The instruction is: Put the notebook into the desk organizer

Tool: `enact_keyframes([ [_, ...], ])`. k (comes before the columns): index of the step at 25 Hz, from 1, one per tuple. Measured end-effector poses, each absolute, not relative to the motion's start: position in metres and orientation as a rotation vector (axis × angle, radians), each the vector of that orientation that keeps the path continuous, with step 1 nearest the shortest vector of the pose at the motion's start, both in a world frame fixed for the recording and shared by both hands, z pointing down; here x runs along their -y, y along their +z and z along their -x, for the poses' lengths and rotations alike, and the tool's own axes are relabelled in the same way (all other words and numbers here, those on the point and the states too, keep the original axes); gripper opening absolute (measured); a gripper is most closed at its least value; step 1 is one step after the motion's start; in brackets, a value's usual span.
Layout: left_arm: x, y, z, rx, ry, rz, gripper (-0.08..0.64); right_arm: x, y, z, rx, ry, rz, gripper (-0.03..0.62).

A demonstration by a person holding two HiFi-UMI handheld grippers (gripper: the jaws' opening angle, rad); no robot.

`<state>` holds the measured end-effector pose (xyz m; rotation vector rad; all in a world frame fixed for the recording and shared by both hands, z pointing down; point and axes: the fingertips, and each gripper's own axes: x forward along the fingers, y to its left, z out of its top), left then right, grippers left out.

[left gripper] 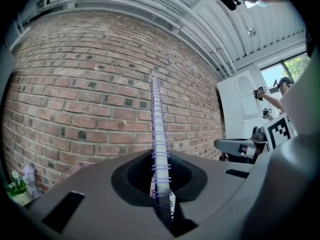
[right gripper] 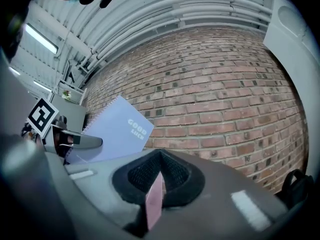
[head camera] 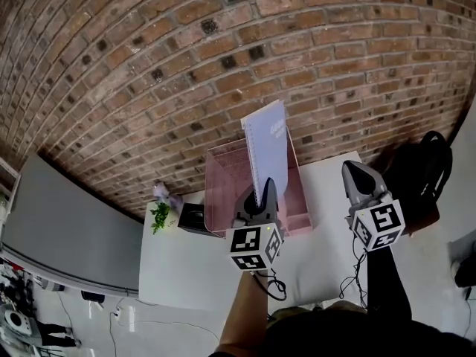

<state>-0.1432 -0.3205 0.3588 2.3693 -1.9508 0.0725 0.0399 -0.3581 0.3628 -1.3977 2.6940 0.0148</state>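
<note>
My left gripper (head camera: 262, 193) is shut on the lower spiral edge of a pale lilac notebook (head camera: 266, 143). The notebook stands upright over the clear pink desk organizer (head camera: 223, 192). In the left gripper view its purple wire spine (left gripper: 159, 129) rises straight out from between the jaws (left gripper: 161, 186). My right gripper (head camera: 352, 171) hovers to the organizer's right, above the white table (head camera: 186, 274). Its jaws (right gripper: 154, 196) are closed on a thin pink piece (right gripper: 155, 201); I cannot tell what that piece belongs to. The right gripper view shows the notebook's cover (right gripper: 112, 131) at left.
A small potted plant (head camera: 160, 214) and a black box (head camera: 192, 218) sit left of the organizer. A black bag (head camera: 424, 169) lies off the table's right end. Cables (head camera: 275, 285) hang at the near edge. A brick wall stands behind.
</note>
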Motion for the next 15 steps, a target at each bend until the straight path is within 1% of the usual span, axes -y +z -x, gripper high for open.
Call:
enact_keyframes([
  [15,0.335,0.401,0.148,1.993,0.189,-2.200,0.037,0.362,0.384,-0.036,-2.729,-0.068,1.343,0.000],
])
